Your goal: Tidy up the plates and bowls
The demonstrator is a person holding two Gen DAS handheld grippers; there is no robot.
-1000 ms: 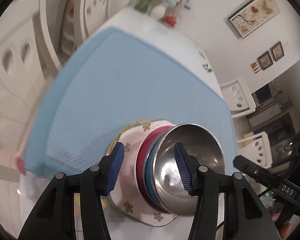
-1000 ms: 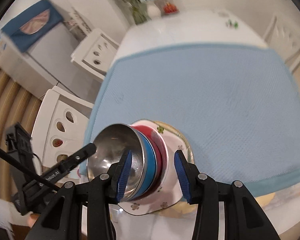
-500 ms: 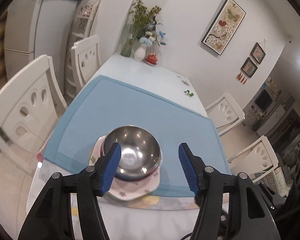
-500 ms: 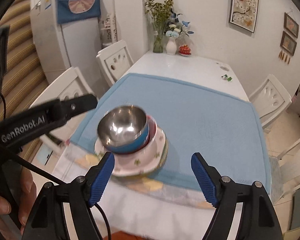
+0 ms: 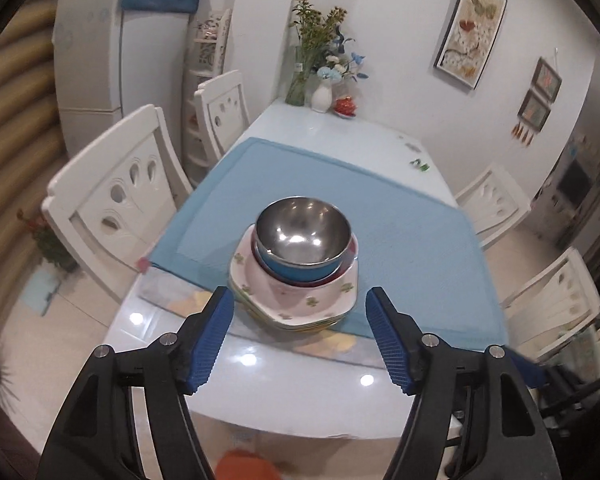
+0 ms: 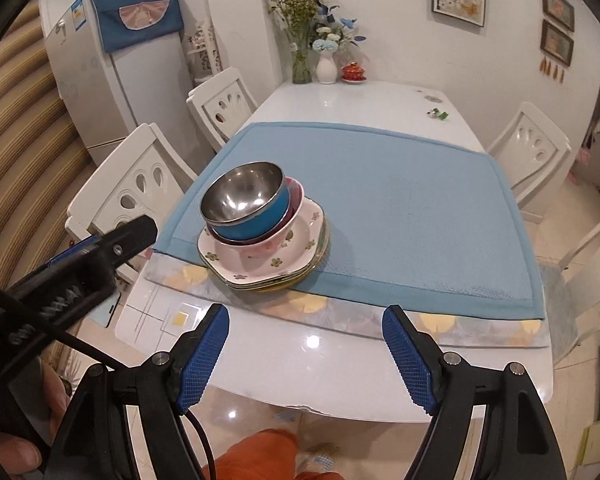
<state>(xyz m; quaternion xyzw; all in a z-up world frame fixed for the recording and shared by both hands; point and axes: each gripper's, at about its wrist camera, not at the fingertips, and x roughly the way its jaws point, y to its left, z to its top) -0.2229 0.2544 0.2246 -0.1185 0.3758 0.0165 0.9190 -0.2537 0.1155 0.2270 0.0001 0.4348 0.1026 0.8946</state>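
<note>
Left hand-held gripper (image 5: 300, 336) and right hand-held gripper (image 6: 306, 354): blue-padded jaws spread apart, holding nothing, both above the near edge of the glossy white bench (image 6: 340, 364). Beyond them, a steel-lined blue bowl (image 6: 246, 206) nests in a dark red bowl (image 6: 294, 200) on stacked floral white plates (image 6: 268, 260), resting at the near left corner of the light blue mat (image 6: 400, 208).

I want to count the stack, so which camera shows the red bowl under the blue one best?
The right wrist view: the red bowl shows as a clear side band between the steel-lined blue bowl and the floral plate. The left wrist view shows only a thin red sliver.
</note>
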